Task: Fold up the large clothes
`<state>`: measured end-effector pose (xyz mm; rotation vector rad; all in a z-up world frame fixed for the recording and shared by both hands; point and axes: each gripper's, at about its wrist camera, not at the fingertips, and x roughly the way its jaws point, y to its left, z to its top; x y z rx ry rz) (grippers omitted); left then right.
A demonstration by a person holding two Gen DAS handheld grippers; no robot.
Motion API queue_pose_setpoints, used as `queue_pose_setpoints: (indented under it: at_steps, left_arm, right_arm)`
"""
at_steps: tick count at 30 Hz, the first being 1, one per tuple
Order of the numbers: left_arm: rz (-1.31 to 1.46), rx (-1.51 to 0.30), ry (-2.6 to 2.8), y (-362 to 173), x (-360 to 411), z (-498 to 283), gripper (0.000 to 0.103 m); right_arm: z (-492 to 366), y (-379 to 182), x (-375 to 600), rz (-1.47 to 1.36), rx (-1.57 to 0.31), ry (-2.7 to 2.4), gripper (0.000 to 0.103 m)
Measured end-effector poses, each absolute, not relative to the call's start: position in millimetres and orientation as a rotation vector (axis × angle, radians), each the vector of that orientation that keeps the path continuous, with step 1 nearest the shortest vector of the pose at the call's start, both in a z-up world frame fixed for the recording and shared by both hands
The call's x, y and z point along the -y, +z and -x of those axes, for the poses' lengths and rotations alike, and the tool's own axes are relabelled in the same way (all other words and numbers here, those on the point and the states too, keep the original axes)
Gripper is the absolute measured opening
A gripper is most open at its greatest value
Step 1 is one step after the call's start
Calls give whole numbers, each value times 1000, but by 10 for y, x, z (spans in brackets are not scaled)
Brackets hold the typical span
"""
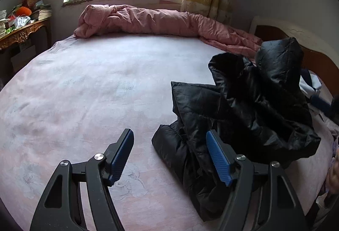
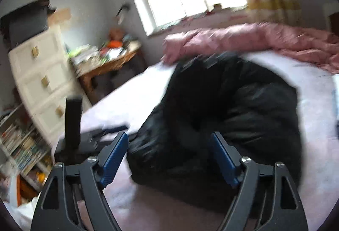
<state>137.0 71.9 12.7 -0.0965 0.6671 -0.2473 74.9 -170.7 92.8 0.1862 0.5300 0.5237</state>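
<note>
A black puffer jacket (image 1: 243, 108) lies crumpled on the right side of the pink bed sheet (image 1: 84, 82), with its hood bunched up at the far end. My left gripper (image 1: 169, 131) hovers open over the jacket's near sleeve. The right pad is above the fabric and the left pad is over bare sheet. In the blurred right wrist view the jacket (image 2: 233, 99) fills the middle of the bed. My right gripper (image 2: 169, 133) stands open in front of it, with the jacket's near edge between the jaws and neither pad pressing on it.
A rolled pink duvet (image 1: 148, 21) lies along the far side under the window. A cluttered wooden desk (image 1: 21, 25) and white drawers (image 2: 42, 82) stand left of the bed. The headboard (image 1: 317, 57) and other clothes (image 1: 313, 84) are at the right.
</note>
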Motion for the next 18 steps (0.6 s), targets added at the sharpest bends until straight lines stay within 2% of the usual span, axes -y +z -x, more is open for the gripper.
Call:
queue_pose_setpoints:
  at_steps: [3, 4, 6, 8, 13, 18]
  left_arm:
    - [102, -595, -277, 244, -739, -1253, 70]
    - [105, -561, -293, 311, -741, -1195, 71]
    - [123, -483, -319, 460, -732, -1078, 91]
    - [153, -417, -331, 604, -674, -1013, 103]
    - [184, -561, -482, 735, -278, -1337, 103]
    - [264, -753, -446, 529, -90, -1779, 103]
  right_arm:
    - [-715, 1049, 2040, -259, -474, 457, 84]
    - [-729, 1080, 2127, -262, -457, 402, 88]
    - [-770, 1110, 2257, -186, -435, 155, 88]
    - [-849, 1036, 2351, -111, -422, -41, 88]
    - [-1209, 621, 2316, 44, -542, -77, 88]
    - [-1279, 494, 2297, -125, -646, 243, 88]
